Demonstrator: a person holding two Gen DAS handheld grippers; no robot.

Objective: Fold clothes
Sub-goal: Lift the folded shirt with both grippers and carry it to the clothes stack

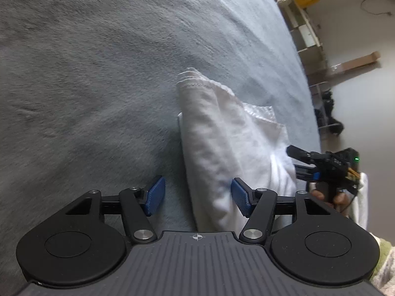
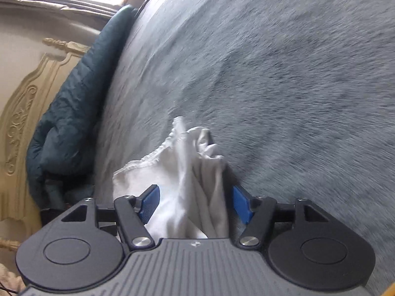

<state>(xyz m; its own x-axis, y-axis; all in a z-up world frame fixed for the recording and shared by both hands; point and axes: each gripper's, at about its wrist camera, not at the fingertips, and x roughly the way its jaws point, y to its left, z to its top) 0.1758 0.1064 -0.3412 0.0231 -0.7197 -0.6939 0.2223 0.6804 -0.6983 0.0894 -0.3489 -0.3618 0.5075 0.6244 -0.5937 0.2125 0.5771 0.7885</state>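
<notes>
Both pairs of jaws are standing wide apart: the left gripper (image 1: 197, 196) is hovering with its blue ribbed pads (image 1: 155, 194) astride one edge of the white crumpled cotton garment (image 1: 222, 143), gripping nothing. That garment is lying bunched on the grey-blue fuzzy bedspread (image 1: 98, 74), and the right gripper (image 2: 195, 203) is straddling its folds (image 2: 187, 172) without pinching them. No readable writing is showing anywhere.

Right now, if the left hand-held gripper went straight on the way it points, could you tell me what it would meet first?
Most likely the white cloth. The left hand-held gripper is open, and the cloth already lies between its fingers, directly ahead. Beyond it is only the grey blanket; depth is hard to judge.
</notes>
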